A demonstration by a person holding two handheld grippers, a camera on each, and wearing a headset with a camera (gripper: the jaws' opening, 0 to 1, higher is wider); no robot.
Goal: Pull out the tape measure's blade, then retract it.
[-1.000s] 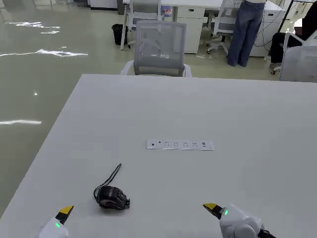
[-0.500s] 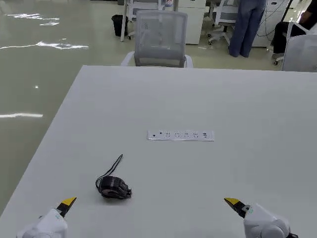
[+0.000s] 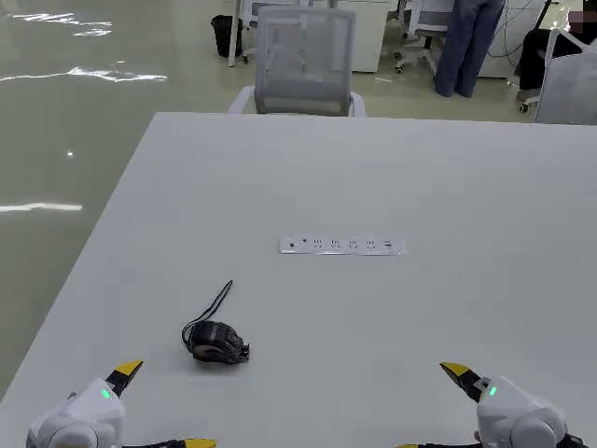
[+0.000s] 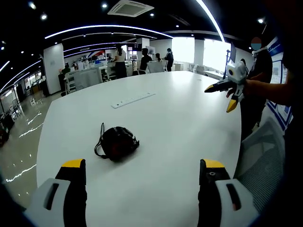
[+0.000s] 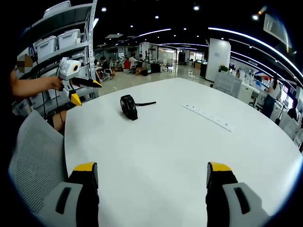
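While both tools hung over the near edge of the white table [image 3: 392,159], the black tape measure [image 3: 217,341] sat on the tabletop, untouched, w/ its blade not yet pulled out. It lay just ahead of the left gripper [image 3: 160,408], towards the table's left side, and well apart from the right gripper [image 3: 434,411]. A thin black strap [image 3: 216,303] trailed from the case towards the far side. Left gripper view: jaws spread wide, yellow tips either side of empty tabletop, nothing between them, tape measure [image 4: 117,142] ahead and a bit left of centre; the right gripper [image 4: 221,97] came in from the right, held in a hand, jaws also apart. Right gripper view: own jaws spread wide too, gripping nothing, tape measure [image 5: 128,106] farther off at upper left, near the left gripper [image 5: 86,93]. A white power strip [image 3: 341,246] lay flat mid-table, beyond the tape measure and to its right. A grey mesh chair [image 3: 303,61] stood at the far edge.
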